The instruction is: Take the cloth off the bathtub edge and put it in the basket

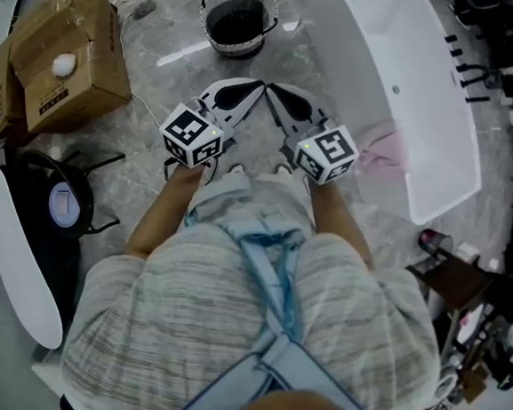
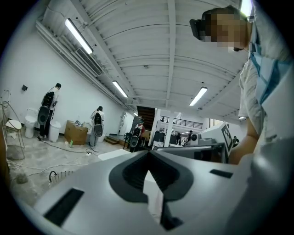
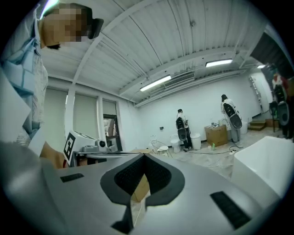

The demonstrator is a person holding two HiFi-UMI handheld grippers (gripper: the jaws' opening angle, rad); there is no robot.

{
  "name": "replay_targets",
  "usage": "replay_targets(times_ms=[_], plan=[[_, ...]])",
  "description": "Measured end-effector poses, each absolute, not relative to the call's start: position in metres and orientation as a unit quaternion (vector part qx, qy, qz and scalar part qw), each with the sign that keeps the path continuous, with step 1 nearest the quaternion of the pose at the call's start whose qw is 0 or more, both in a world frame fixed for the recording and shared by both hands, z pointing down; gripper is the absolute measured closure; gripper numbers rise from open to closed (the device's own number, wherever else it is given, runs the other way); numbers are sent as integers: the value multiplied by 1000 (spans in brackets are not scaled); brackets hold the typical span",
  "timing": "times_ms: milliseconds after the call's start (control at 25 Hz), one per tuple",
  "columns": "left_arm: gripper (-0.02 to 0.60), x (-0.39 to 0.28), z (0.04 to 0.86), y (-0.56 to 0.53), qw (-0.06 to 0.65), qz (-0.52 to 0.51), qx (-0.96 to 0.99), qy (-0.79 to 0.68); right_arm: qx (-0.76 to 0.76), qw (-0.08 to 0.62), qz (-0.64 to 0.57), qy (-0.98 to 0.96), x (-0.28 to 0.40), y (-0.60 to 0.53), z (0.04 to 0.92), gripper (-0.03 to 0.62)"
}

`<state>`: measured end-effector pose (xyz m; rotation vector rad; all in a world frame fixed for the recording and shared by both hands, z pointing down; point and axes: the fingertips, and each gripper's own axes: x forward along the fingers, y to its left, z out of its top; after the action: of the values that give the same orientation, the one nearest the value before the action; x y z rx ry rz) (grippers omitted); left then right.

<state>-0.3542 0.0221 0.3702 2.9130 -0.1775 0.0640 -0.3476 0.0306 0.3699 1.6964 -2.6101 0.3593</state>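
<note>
From the head view, the pink cloth (image 1: 381, 153) is draping over the bathtub (image 1: 410, 79) edge, rightward of the right hand-held gripper (image 1: 284, 97), the nearer one; the basket (image 1: 239, 21) is standing ahead. In the left gripper view, the left hand-held gripper (image 2: 148, 156) is sitting closed and empty. In the right gripper view, the jaws are likewise meeting on nothing.

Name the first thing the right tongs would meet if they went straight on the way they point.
Likely the left tongs: their tips nearly touch the right tongs in a V. Relative height is unclear.
</note>
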Motion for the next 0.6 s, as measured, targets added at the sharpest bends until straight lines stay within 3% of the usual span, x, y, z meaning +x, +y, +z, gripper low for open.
replay_targets(times_ms=[600], plan=[[578,-382,381,16,134,14,988,-72,537,7,128,-833,-376,25,379,589]])
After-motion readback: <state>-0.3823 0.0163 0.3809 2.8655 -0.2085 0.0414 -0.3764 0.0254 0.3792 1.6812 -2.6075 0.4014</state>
